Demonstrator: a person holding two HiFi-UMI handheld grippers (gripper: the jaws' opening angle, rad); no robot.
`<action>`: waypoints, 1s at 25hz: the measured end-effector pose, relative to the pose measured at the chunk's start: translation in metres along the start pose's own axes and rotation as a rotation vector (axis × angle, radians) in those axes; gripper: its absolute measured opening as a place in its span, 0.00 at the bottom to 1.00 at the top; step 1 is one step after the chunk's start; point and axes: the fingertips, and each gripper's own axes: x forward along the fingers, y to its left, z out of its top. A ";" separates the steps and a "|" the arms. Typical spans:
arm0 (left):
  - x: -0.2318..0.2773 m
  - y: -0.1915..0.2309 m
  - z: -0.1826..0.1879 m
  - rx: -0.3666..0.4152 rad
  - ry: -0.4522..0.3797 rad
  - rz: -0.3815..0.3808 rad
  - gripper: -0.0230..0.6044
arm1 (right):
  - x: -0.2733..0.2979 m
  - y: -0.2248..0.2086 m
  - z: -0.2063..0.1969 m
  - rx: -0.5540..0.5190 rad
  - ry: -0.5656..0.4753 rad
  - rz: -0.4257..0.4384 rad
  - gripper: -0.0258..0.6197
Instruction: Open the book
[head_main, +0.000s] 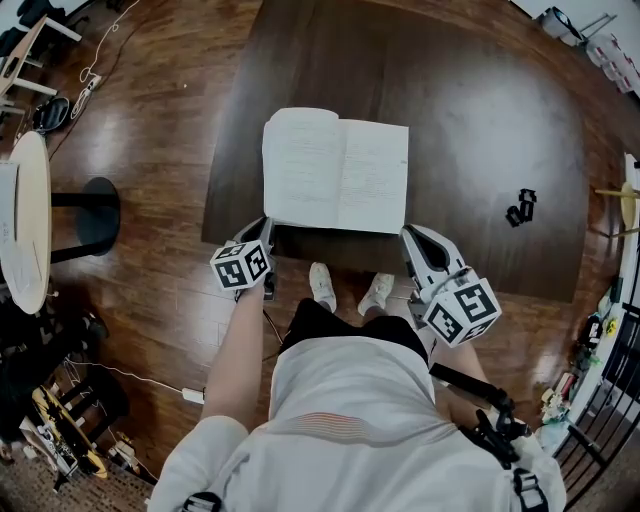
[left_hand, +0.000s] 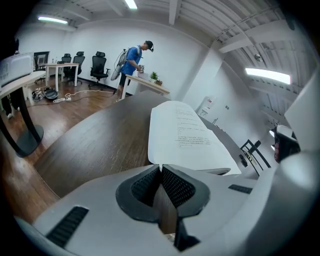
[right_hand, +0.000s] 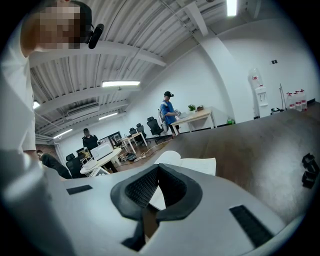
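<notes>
The book lies open at 12 o'clock on the table, its pages likely light and floppy, best pinched at an outer edge, while my left tongs and right tongs hang shut, holding nothing.

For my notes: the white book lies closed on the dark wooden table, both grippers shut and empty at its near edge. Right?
No: the white book lies open, as the head view shows. It does rest on the dark wooden table, with the left gripper and right gripper shut and empty at its near edge.
</notes>
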 end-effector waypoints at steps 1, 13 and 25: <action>0.000 0.001 -0.001 -0.002 0.001 0.002 0.08 | 0.000 0.000 0.000 0.000 0.001 0.000 0.04; -0.014 0.014 -0.008 -0.030 -0.010 0.028 0.08 | -0.003 0.001 0.003 -0.003 -0.008 0.001 0.04; -0.021 0.008 -0.002 -0.028 -0.048 0.048 0.08 | -0.010 -0.003 0.002 -0.002 -0.016 0.000 0.04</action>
